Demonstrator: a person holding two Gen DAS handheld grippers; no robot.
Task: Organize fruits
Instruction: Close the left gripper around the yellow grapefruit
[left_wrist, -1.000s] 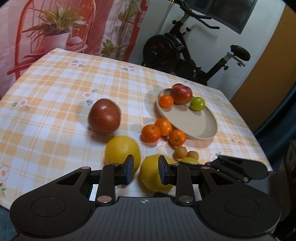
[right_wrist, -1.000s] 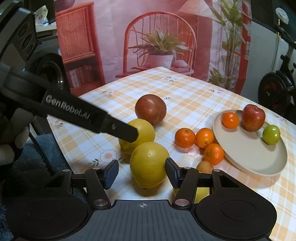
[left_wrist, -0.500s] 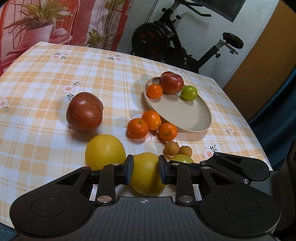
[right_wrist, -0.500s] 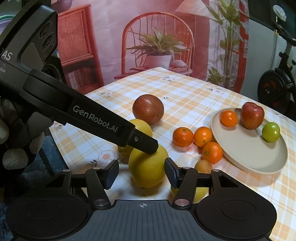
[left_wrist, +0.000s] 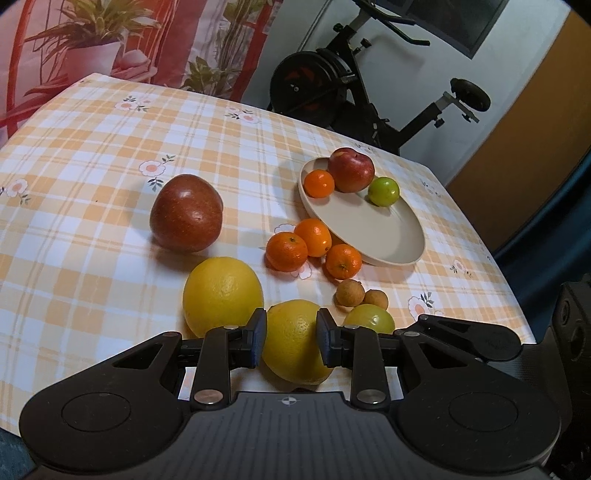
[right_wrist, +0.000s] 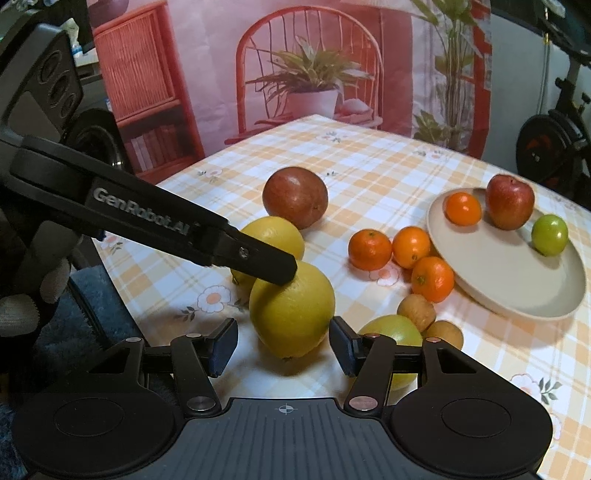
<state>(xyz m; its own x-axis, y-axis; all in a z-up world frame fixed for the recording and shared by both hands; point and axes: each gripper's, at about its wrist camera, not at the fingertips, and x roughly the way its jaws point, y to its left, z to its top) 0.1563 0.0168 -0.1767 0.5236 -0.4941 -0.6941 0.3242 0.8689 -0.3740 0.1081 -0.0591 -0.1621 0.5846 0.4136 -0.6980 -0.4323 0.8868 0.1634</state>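
Checked tablecloth (left_wrist: 92, 229): near lemon (left_wrist: 291, 341) is squeezed by the left gripper (left_wrist: 290, 341); right gripper (right_wrist: 282, 345) is held partly open around it, pads not touching.

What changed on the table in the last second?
The left gripper slid from over the farther round yellow citrus to the nearer round yellow citrus, its shut tip now at that fruit's top. Nothing was gripped or released. The right gripper stayed open around it; every fruit and the beige oval plate kept their places.
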